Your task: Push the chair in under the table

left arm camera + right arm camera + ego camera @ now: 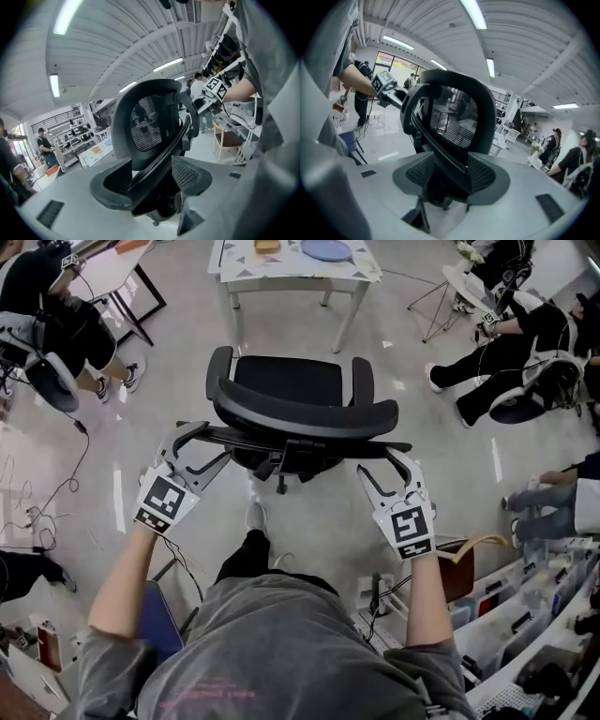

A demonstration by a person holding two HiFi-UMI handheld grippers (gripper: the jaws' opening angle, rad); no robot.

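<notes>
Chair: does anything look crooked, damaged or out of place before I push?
Nothing stands out. The chair stands upright and squarely faces the table, with a gap between them. The left gripper and right gripper each clamp its back frame, roughly level with each other.

A lab: parts shelves point(534, 610), floor cables point(67, 482), strip lights point(55, 85).

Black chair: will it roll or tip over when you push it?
It will probably roll easily: what looks like a wheel shows underneath the black chair, and the floor looks smooth and shiny. It may lean a little, since the left claw and right claw grip its back up high. It looks bulky, so probably fairly heavy.
</notes>
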